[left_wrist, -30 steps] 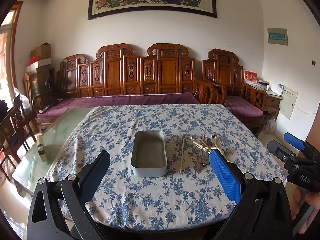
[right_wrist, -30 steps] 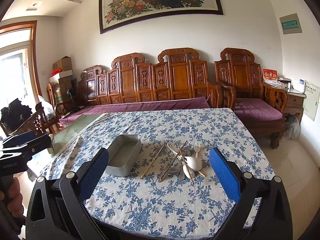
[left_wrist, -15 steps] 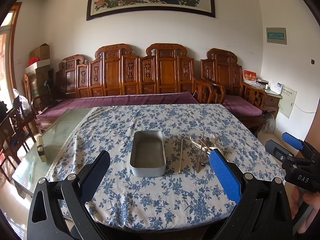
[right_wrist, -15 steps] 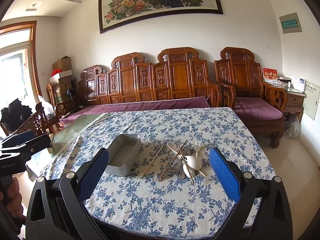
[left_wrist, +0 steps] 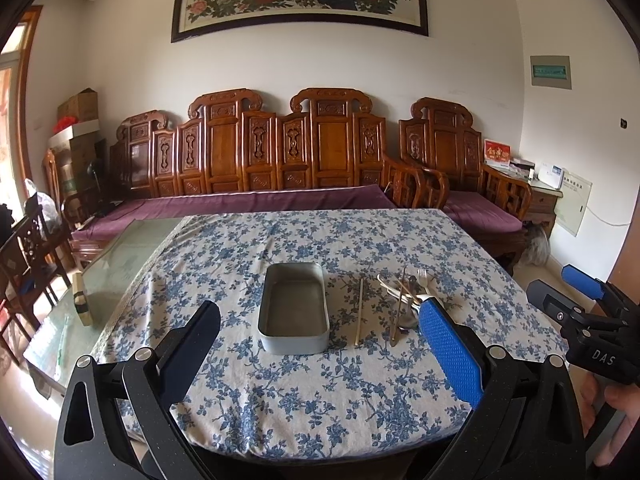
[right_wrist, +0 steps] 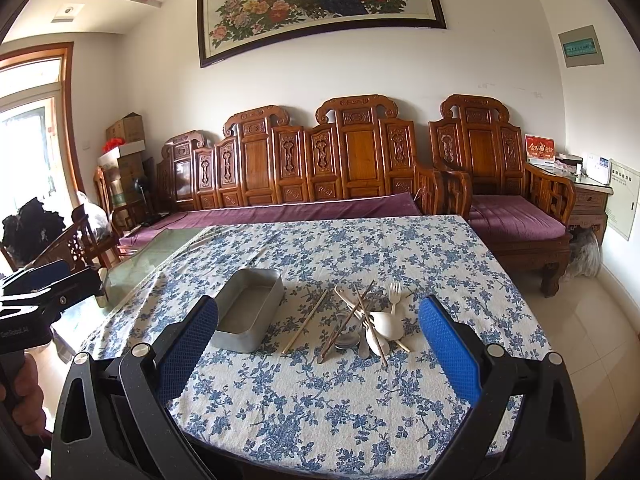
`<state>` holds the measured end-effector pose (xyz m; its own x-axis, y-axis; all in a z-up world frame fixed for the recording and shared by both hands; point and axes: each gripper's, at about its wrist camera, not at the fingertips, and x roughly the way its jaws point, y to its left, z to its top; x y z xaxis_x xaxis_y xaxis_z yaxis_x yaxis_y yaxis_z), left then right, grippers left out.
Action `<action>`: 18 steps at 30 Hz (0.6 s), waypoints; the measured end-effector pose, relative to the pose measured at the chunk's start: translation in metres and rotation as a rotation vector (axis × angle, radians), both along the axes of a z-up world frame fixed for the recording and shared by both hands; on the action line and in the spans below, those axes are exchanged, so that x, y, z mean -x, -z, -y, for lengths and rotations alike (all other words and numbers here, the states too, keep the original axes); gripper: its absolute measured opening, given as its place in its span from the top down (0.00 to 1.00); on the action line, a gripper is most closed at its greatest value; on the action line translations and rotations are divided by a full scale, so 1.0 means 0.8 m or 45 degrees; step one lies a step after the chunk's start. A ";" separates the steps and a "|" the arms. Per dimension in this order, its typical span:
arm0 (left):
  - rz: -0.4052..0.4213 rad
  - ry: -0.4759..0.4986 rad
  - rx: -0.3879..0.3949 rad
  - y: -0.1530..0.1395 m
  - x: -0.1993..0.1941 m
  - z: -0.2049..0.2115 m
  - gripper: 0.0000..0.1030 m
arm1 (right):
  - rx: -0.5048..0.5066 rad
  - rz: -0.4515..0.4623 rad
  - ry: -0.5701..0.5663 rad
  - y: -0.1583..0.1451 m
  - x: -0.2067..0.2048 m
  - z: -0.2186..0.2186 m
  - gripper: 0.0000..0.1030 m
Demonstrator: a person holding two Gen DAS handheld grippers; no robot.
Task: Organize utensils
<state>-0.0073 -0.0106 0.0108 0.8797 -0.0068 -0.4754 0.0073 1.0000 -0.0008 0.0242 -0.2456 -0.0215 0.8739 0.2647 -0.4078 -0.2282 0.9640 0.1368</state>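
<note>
Left wrist view looks across a table draped in a blue-flowered tablecloth [left_wrist: 304,408]. At centre frame sits an empty metal tin [left_wrist: 294,312], rectangular with rounded corners, its long side running away from the camera. Just right of it lies a single pale chopstick [left_wrist: 359,312], apart from the tin and roughly parallel to it. Further right is a pile of utensils [left_wrist: 406,300]: crossed chopsticks, a fork and spoons, partly hidden behind the blue pad of the left gripper [left_wrist: 320,344]. That gripper hangs at the near table edge, its fingers spread wide and grasping nothing. At the right edge of the frame the right gripper [left_wrist: 560,292] shows from the side, a hand [left_wrist: 616,408] on its handle.

Right wrist view has the tin [right_wrist: 250,312] left of centre, the lone chopstick [right_wrist: 306,320] beside it, and the utensil pile [right_wrist: 368,320] at centre, where a white spoon [right_wrist: 386,326], a white fork [right_wrist: 395,294] and brown chopsticks [right_wrist: 348,320] overlap. The right gripper [right_wrist: 318,340] is released too, both blue pads wide apart, nothing between them. Behind the table stands a carved wooden bench [right_wrist: 320,168] with a purple cushion, and a peacock painting [right_wrist: 320,0] hangs on the wall above.
</note>
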 end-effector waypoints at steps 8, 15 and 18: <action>-0.009 0.011 0.000 -0.001 0.000 0.002 0.06 | 0.001 -0.001 0.001 0.002 0.000 0.001 0.03; -0.083 0.029 0.013 0.015 -0.021 0.000 0.06 | 0.002 -0.026 0.000 0.013 -0.008 0.005 0.03; -0.145 0.033 0.004 0.032 -0.037 0.001 0.06 | -0.001 -0.049 -0.012 0.020 -0.020 0.007 0.03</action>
